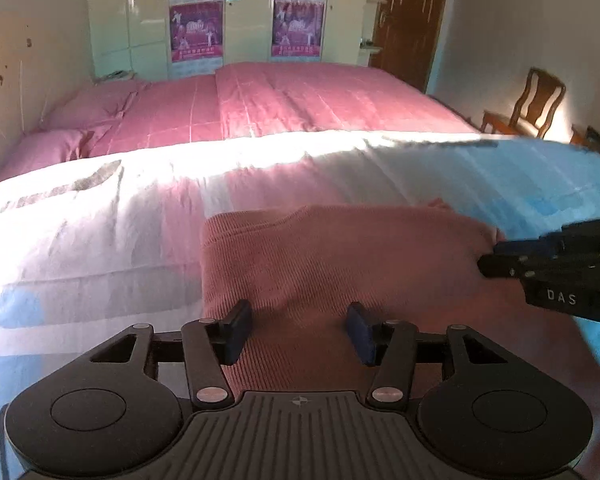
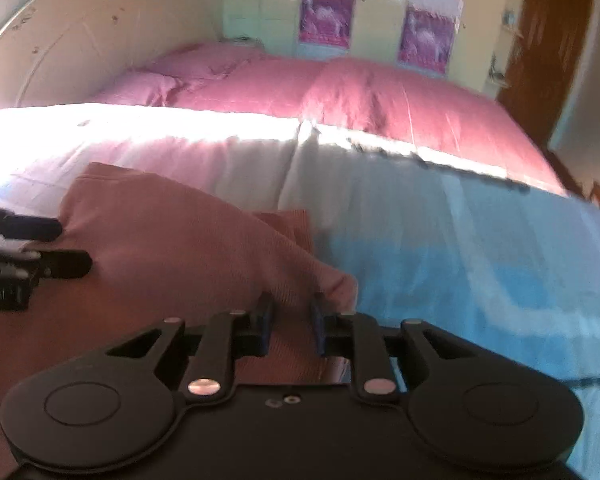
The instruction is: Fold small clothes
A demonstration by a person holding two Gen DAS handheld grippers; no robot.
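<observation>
A small salmon-pink ribbed garment [image 1: 340, 256] lies folded on a pale sheet [image 1: 100, 232]; it also shows in the right wrist view [image 2: 172, 248]. My left gripper [image 1: 298, 330] is open, its jaws astride the garment's near edge, with cloth between them. My right gripper [image 2: 291, 320] has its jaws narrowly apart around a fold at the garment's right edge; whether the pads pinch the cloth is unclear. The right gripper shows in the left wrist view [image 1: 496, 258] at the garment's right side. The left gripper shows in the right wrist view [image 2: 72, 246] at the garment's left side.
The sheet [image 2: 480, 264] is white in sunlight and blue on the right. Behind it is a bed with a pink quilt [image 1: 300, 100] and pillows [image 1: 60, 136]. A wooden chair [image 1: 532, 104] and a brown door [image 1: 412, 16] stand at the far right.
</observation>
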